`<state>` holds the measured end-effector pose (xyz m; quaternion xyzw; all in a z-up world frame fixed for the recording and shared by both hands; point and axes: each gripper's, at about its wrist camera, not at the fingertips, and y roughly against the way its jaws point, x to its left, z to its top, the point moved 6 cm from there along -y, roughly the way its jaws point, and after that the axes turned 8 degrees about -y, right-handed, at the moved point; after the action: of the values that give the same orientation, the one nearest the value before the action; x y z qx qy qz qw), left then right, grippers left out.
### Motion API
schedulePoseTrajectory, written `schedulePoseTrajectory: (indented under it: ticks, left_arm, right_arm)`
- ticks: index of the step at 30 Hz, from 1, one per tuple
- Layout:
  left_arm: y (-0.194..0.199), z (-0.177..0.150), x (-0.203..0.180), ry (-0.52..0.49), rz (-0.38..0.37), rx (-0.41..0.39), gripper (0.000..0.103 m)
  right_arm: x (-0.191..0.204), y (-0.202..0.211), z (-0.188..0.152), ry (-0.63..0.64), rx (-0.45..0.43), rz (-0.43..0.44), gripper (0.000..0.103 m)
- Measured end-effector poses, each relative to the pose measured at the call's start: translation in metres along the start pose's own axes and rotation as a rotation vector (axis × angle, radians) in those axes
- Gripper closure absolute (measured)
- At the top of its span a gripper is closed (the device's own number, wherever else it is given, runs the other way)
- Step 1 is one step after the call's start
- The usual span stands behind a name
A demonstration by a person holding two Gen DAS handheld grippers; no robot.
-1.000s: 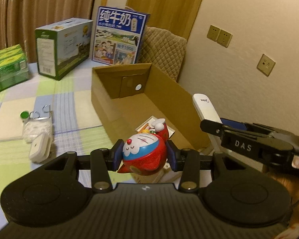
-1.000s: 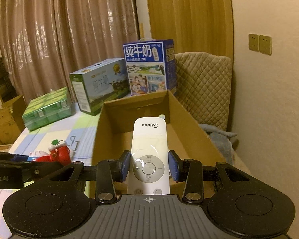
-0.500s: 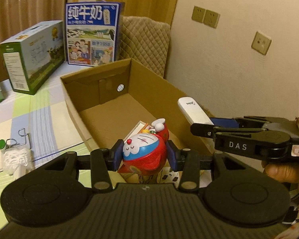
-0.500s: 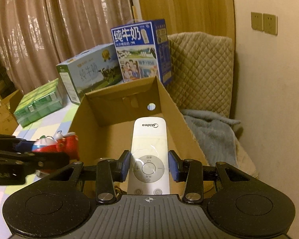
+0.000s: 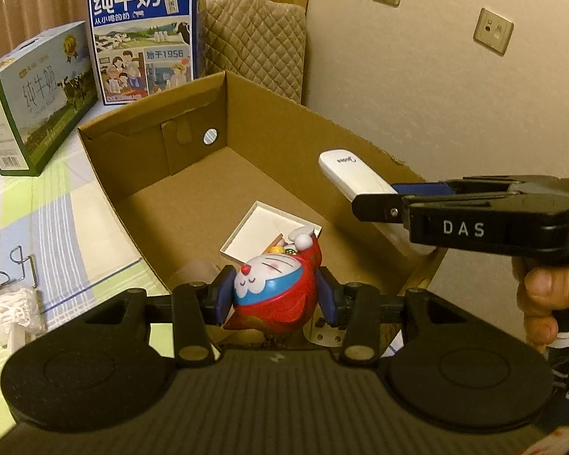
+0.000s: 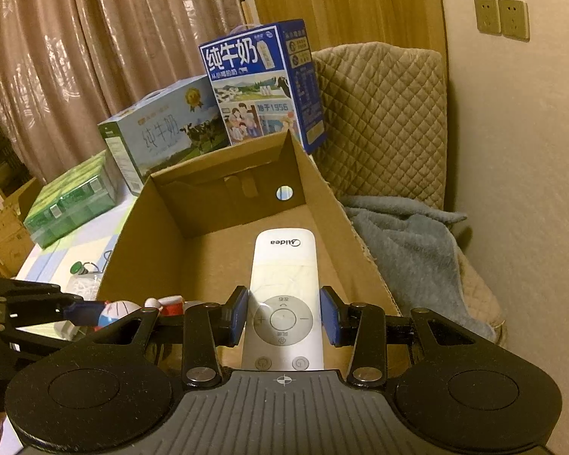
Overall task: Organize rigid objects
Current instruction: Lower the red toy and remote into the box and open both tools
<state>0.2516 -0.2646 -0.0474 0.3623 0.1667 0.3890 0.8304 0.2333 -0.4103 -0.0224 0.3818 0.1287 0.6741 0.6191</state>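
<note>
The left gripper had its jaws clamped on a red and blue cat figurine, held above the near end of the open cardboard box. Beside it, the right gripper gripped a white remote over the same box, near its right wall.

My white remote reads "Midea" at its far end, upside down to me. My right gripper carries "DAS" in white letters on its side. The blue milk carton at the table's far edge says "纯牛奶", "从小喝的奶" and "始于1956". The green-and-white milk case beside it also says "纯牛奶".
</note>
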Motion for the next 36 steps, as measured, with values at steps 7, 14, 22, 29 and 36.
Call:
schedulePoseTrajectory:
  ticks: [7,14,22,29,36]
  left_arm:
    - [-0.004,-0.003,0.002,0.009,-0.004,0.011,0.063]
    - [0.005,0.003,0.007,0.034,0.002,-0.022,0.061]
    - [0.030,0.000,0.032,0.128,0.047,-0.073,0.061]
    - [0.033,-0.013,0.037,0.161,0.052,-0.067,0.061]
    - [0.037,-0.016,0.039,0.173,0.053,-0.070,0.062]
  right_arm:
    - [-0.001,-0.004,-0.003,-0.003,0.008,-0.003,0.065]
    - [0.001,-0.006,-0.004,0.000,0.008,-0.005,0.065]
    - [0.008,-0.004,-0.005,0.014,0.008,-0.007,0.065]
    - [0.015,-0.008,-0.008,0.057,0.024,-0.021,0.065]
    - [0.018,-0.012,-0.011,0.073,0.035,-0.029,0.065]
